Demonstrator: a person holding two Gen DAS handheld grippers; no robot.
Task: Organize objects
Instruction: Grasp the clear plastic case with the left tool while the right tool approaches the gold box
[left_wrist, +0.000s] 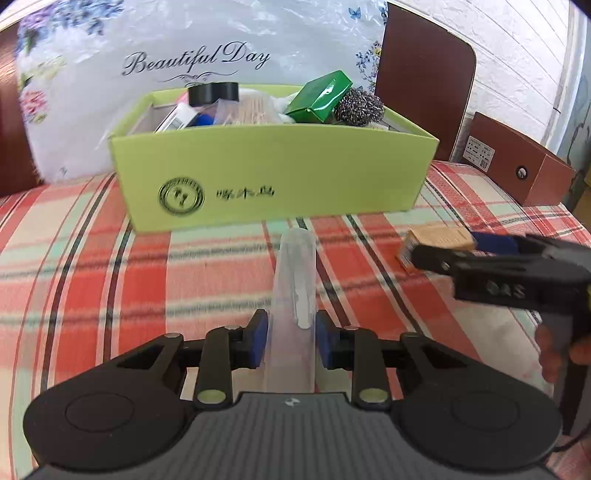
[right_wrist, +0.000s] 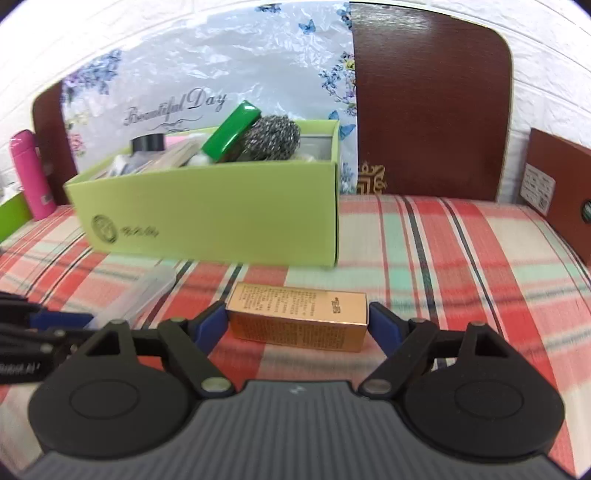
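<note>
A lime green box (left_wrist: 273, 166) stands at the back of the plaid cloth and holds several items: black tape roll (left_wrist: 213, 92), green packet (left_wrist: 319, 96), steel scourer (left_wrist: 358, 107). My left gripper (left_wrist: 290, 341) is shut on a clear plastic case (left_wrist: 295, 280) that points toward the box. My right gripper (right_wrist: 297, 325) has its pads against both ends of a gold carton (right_wrist: 299, 315) lying crosswise on the cloth. The right gripper (left_wrist: 491, 258) and the carton (left_wrist: 436, 242) also show in the left wrist view, the clear case (right_wrist: 147, 291) in the right wrist view.
A floral plastic bag (left_wrist: 184, 44) and a dark wooden headboard (right_wrist: 432, 110) stand behind the box (right_wrist: 221, 218). A brown box (left_wrist: 517, 162) sits at the right edge. A pink flask (right_wrist: 31, 173) stands far left.
</note>
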